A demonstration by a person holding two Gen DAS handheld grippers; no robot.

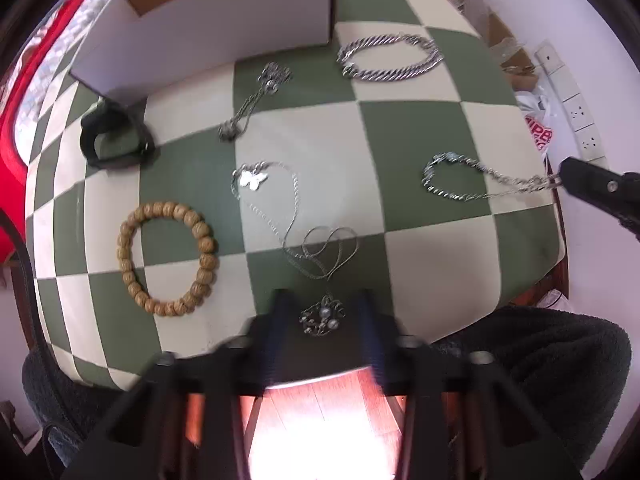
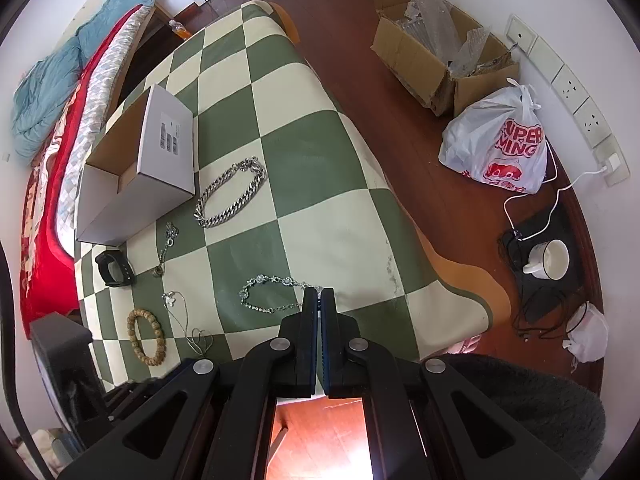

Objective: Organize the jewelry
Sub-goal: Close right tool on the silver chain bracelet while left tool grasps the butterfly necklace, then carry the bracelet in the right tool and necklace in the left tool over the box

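While the right tongs [image 2: 319, 294] pinch the silver bracelet [image 2: 269, 294], the left tongs [image 1: 323, 300] hover wide over a pendant [image 1: 322, 316].

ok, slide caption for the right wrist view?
Right gripper shut on silver flower-link bracelet at the checkered tablecloth's near edge.

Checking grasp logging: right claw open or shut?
Shut. The right claw has its fingers pressed together on the end of the silver link bracelet, which lies on the checkered cloth.

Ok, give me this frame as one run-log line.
right gripper: shut on flower-link bracelet | left gripper: open over pendant necklace | white box: no jewelry visible inside
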